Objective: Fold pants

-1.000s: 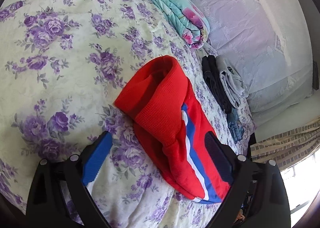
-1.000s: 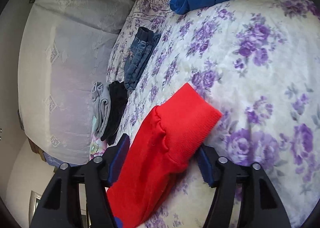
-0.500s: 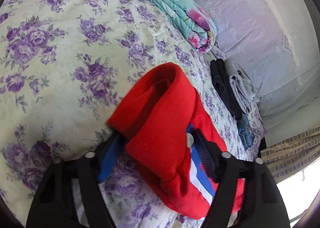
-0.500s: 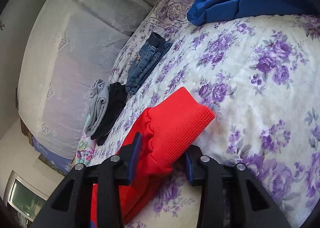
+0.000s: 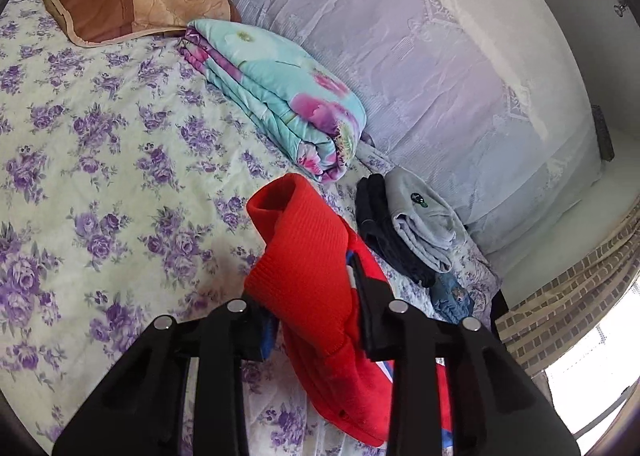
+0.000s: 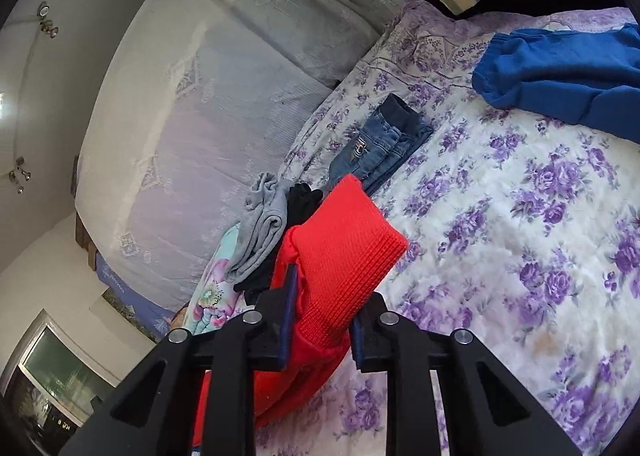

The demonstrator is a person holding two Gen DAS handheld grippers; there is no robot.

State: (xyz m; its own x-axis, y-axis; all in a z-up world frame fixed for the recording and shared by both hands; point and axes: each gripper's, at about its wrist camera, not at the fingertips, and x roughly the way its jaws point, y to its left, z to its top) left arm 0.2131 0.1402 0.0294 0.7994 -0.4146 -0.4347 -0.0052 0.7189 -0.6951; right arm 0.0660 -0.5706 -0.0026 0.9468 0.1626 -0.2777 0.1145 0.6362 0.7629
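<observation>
Red pants (image 5: 312, 276) with a blue and white side stripe are lifted off the flowered bedspread (image 5: 100, 176). My left gripper (image 5: 316, 320) is closing, and its jaws pinch the ribbed red cuff end between them. In the right wrist view the other ribbed end of the red pants (image 6: 344, 252) sticks out past my right gripper (image 6: 320, 332), whose jaws are also closing and press on the cloth. The rest of the pants hangs down below both grippers.
A folded turquoise quilt (image 5: 280, 104) and a brown pillow (image 5: 132, 0) lie at the head of the bed. Folded grey pants (image 5: 424, 224), black pants (image 5: 384, 232) and jeans (image 6: 384, 140) line the wall side. A blue garment (image 6: 560, 76) lies on the bedspread (image 6: 520, 236).
Both grippers have narrowed from wide open onto the red pants' ribbed ends and risen, lifting the pants off the bed. Both views have tilted up toward the wall.
</observation>
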